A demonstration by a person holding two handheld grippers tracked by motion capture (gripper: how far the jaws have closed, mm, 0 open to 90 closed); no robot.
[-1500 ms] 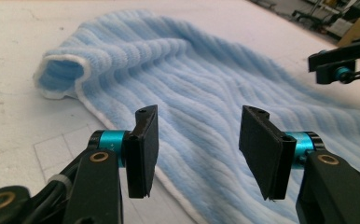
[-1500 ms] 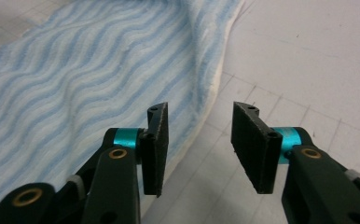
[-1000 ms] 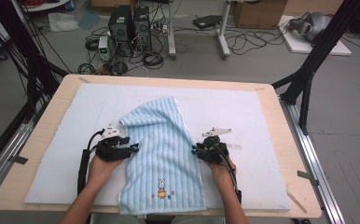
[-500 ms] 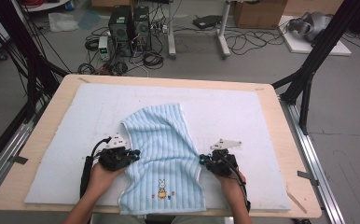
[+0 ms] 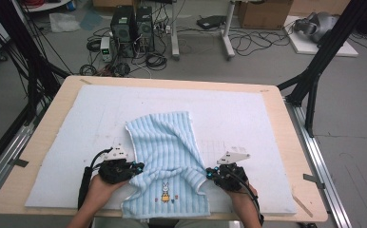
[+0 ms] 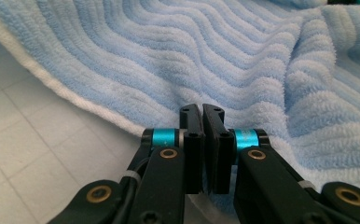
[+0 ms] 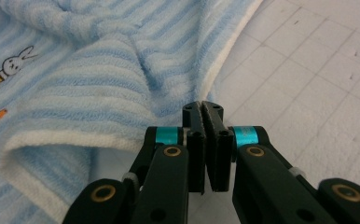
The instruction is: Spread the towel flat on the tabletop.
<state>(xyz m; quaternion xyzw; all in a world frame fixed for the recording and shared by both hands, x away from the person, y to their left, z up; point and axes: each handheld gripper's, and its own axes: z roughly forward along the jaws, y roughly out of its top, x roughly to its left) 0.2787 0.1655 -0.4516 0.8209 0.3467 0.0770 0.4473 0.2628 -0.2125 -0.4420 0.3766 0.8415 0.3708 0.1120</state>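
Right gripper (image 7: pixel 205 108) with its two black jaws brought together at the white-bordered edge of a blue-and-white striped towel (image 7: pixel 99 70); whether cloth lies between the pads cannot be made out. The towel lies rumpled on a white gridded mat (image 7: pixel 308 70). A small rabbit motif (image 7: pixel 8 70) marks the towel at left.

Free room and obstacles. The white mat (image 5: pixel 257 118) on the surface (image 5: pixel 286 142) lies bare beyond and to both sides of the rumpled striped towel (image 5: pixel 165 147). The towel's raised folds stand between the left gripper (image 5: pixel 135 167) and the right gripper (image 5: pixel 209 175); outer flanks are unobstructed.
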